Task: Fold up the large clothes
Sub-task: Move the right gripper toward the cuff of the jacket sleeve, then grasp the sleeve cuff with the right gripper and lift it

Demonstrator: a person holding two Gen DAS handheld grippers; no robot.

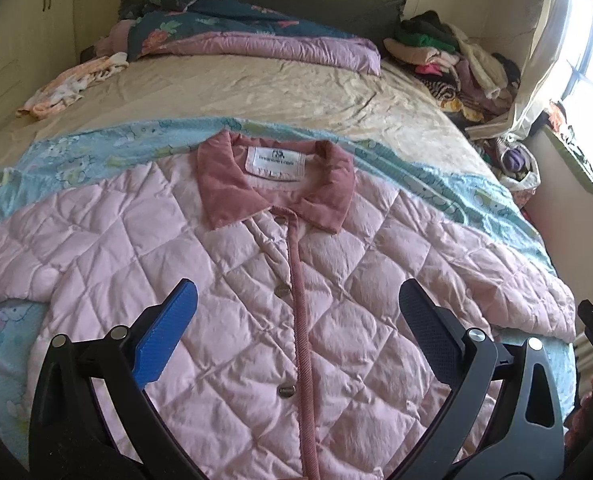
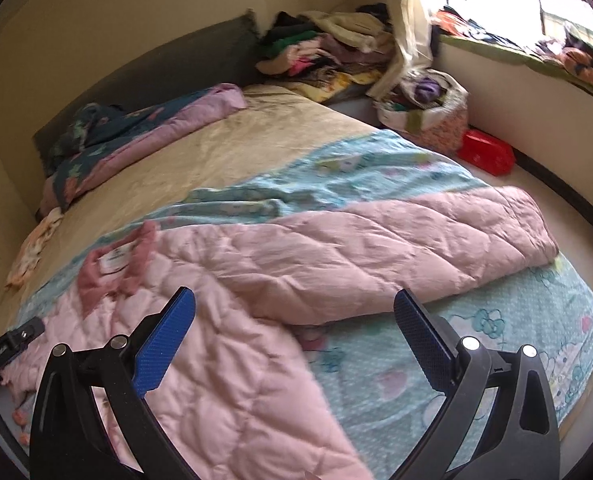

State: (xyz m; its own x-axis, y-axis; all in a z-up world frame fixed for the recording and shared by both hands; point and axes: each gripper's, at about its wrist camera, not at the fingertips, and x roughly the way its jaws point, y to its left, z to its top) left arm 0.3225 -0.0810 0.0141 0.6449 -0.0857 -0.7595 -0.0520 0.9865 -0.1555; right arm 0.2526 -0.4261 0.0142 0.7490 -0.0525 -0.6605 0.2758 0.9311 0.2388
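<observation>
A pale pink quilted jacket (image 1: 224, 288) with a darker pink collar (image 1: 276, 178) lies front up and buttoned on a light blue cartoon blanket (image 1: 96, 148) on the bed. Both sleeves are spread sideways. My left gripper (image 1: 296, 308) is open and empty, hovering over the jacket's chest. In the right wrist view the jacket (image 2: 232, 380) lies at the left and its right sleeve (image 2: 396, 248) stretches right across the blanket (image 2: 496, 344). My right gripper (image 2: 294, 312) is open and empty above the armpit area.
A beige sheet (image 1: 256, 88) covers the far bed, with a folded floral quilt (image 1: 236, 36) at the headboard. A clothes pile (image 1: 448, 60) sits at the far right. A full bag (image 2: 428, 108) and a red box (image 2: 484, 152) stand on the floor by the window.
</observation>
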